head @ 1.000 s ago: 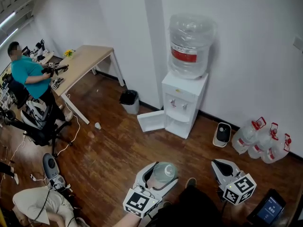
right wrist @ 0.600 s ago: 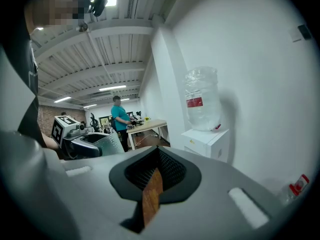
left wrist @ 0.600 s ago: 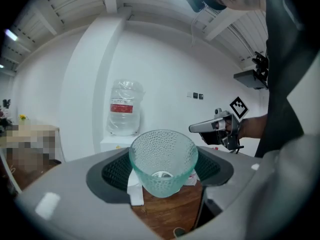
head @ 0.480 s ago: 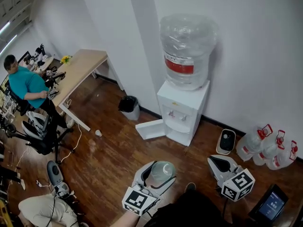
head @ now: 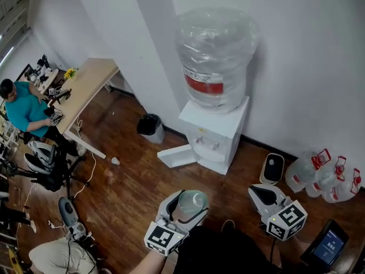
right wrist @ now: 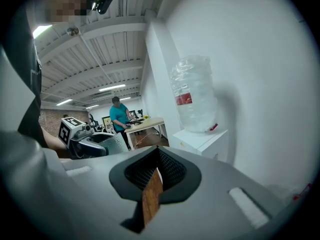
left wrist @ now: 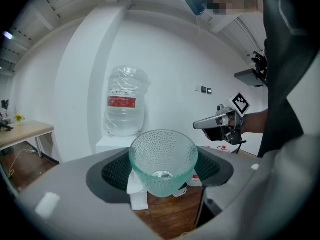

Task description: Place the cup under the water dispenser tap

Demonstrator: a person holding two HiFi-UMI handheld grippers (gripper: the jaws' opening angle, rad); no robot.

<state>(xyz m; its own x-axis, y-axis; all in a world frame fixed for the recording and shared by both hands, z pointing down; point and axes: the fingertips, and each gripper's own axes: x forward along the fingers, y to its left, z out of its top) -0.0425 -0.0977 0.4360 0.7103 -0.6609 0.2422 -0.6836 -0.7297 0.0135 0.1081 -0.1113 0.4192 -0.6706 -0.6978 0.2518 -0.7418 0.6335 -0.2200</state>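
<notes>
While I look down from the head view, a person in a teal shirt [head: 23, 110] sits at the far left by a wooden desk [head: 85, 84], and a dark waste bin [head: 149, 127] stands against the wall. Next comes my left gripper [head: 183, 205], low in the frame over the wooden floor [head: 131, 181]. Its jaws stand wide, pressed on either side of the cup [left wrist: 163, 156], a pale green dimpled glass with its mouth up. The cup is carried out in front of the water dispenser [head: 219, 127], well apart from the taps [head: 206, 143]. The dispenser is white with a big clear bottle [head: 215, 59] on top and its lower door [head: 174, 154] swung open. To the right, my right gripper [head: 260, 193] hangs at about the same level. Its own view shows the jaws drawn together on nothing, only a thin sliver of floor between them. Spare water jugs [head: 322, 176] sit by the wall at far right.
</notes>
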